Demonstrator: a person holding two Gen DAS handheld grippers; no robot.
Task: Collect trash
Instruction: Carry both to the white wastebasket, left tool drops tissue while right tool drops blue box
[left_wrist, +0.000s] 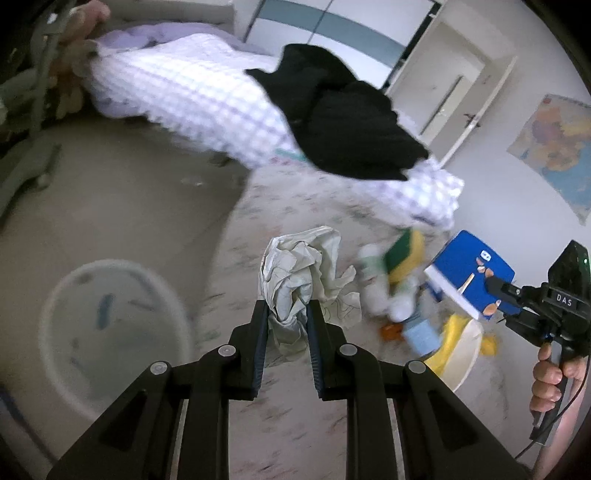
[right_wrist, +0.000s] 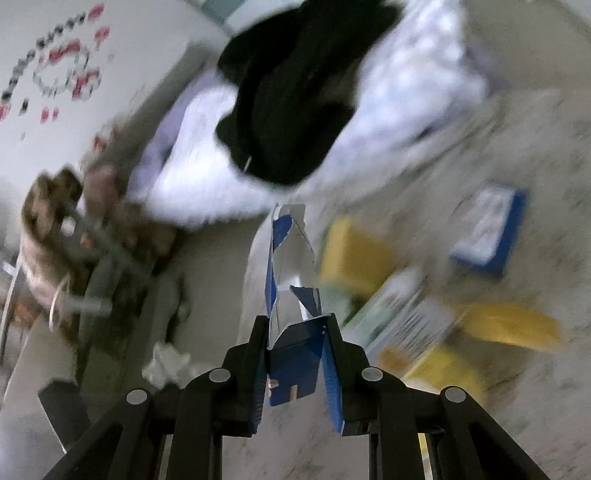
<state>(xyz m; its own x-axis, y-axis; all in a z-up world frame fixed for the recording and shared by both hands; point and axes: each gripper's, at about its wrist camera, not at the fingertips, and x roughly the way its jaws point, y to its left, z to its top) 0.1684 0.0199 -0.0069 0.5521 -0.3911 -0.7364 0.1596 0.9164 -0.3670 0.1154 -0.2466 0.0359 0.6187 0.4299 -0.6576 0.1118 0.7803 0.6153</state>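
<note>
- Grippers each have hold of a piece of trash above a pale patterned rug (left_wrist: 295, 206).
- The left gripper (left_wrist: 287, 314) has its jaws drawn close on a crumpled paper (left_wrist: 303, 273), white with faint printed lines; the wad bulges up and out past the fingertips.
- The right gripper (right_wrist: 297, 325) has its jaws pressed on the two sides of a blue and white carton (right_wrist: 291, 295), whose folded top points away from the camera. In the left wrist view the same carton (left_wrist: 471, 275) is held at the right edge, with a hand (left_wrist: 550, 380) on the gripper's handle.
- A white bucket (left_wrist: 110, 325) stands on the floor at lower left, beside the rug.
- More trash lies on the rug between the two held pieces: a green and yellow sponge (left_wrist: 404, 251), a white bottle (left_wrist: 373, 273), something yellow (left_wrist: 450, 343), and an orange bit; the blur hides what these last ones are.
- A checked blanket (left_wrist: 192, 92) with black clothing (left_wrist: 340, 114) on it lies behind, and a map (left_wrist: 554, 147) hangs on the wall at right.
- The right wrist view is heavily blurred; a blue box (right_wrist: 487, 229) lies on the rug there.
</note>
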